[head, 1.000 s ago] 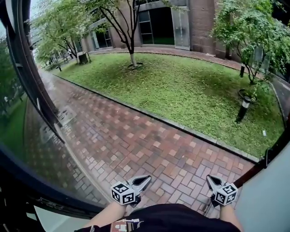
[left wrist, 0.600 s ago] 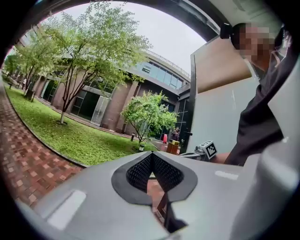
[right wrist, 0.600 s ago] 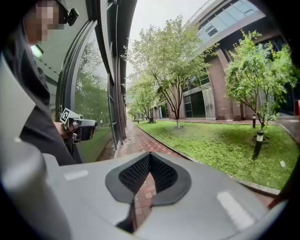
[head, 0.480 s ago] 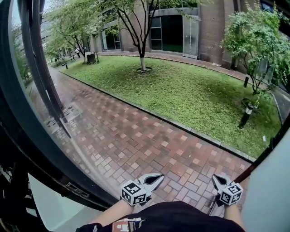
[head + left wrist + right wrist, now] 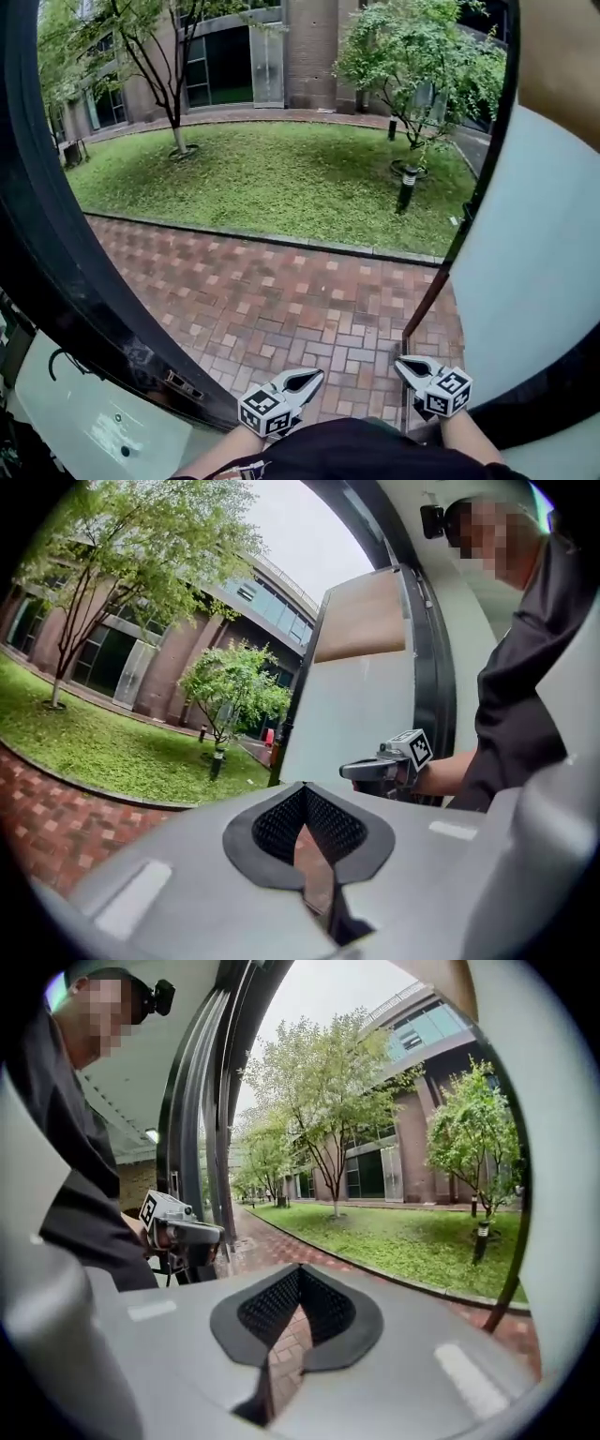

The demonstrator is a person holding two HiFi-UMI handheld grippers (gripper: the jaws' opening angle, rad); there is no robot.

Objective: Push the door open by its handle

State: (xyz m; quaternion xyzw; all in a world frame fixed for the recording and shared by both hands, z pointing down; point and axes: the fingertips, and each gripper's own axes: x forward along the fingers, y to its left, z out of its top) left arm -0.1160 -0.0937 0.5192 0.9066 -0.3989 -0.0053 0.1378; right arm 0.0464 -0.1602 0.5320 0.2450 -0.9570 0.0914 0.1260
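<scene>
Doorway threshold, looking out onto brick paving (image 5: 281, 300) with a lawn (image 5: 281, 187) beyond.

Left gripper (image 5: 309, 377): jaws together at the tips, nothing between them, only paving showing through the gap behind the tips. It is held low and near, over the paving, touching nothing.

Right gripper (image 5: 405, 366): same, jaws closed and empty. It sits just beside the lower end of a thin dark edge strip (image 5: 441, 281); contact can't be told.

Person's dark top (image 5: 356, 450) is at the near edge, between the two forearms.

Door (image 5: 56, 262): dark-framed leaf on the left, standing open, well apart from both grippers. Its handle can't be made out clearly.

On the right, a pale panel (image 5: 534, 262) sits behind the edge strip.

Far side: trees (image 5: 412, 47), a short lamp post (image 5: 406, 187) on the lawn, and a brick building (image 5: 309, 47).
</scene>
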